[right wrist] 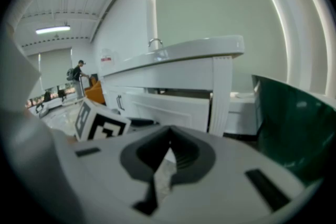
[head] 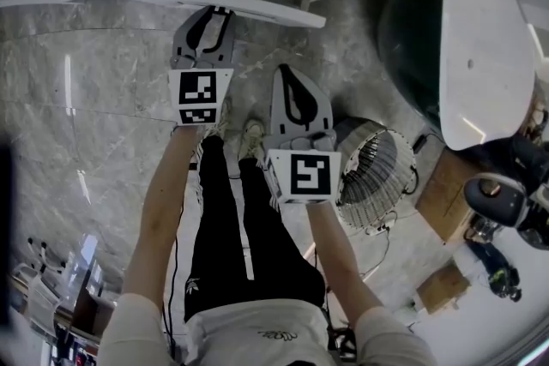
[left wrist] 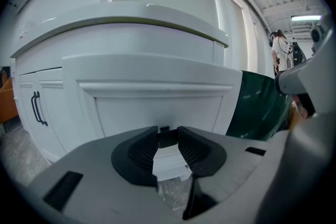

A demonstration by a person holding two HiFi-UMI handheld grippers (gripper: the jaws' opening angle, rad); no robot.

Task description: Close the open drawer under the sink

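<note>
The open drawer [head: 225, 2] juts out of the white cabinet under the countertop, its inside showing from above. In the left gripper view its white panelled front [left wrist: 157, 99] fills the middle, close ahead. My left gripper [head: 212, 20] sits just short of that front, jaws apart with nothing between them [left wrist: 168, 136]. My right gripper [head: 296, 94] hangs further back and to the right, its fingertips touching and empty [right wrist: 169, 134]. From the right gripper view the drawer [right wrist: 173, 107] sticks out below the counter with the tap [right wrist: 155, 42].
A dark green bin [head: 412, 56] stands right of the drawer, beside the cabinet. A wire fan [head: 377, 176] lies on the marble floor by my right arm. Cabinet doors with black handles [left wrist: 37, 107] are to the left. Cardboard boxes [head: 446, 193] sit at the right.
</note>
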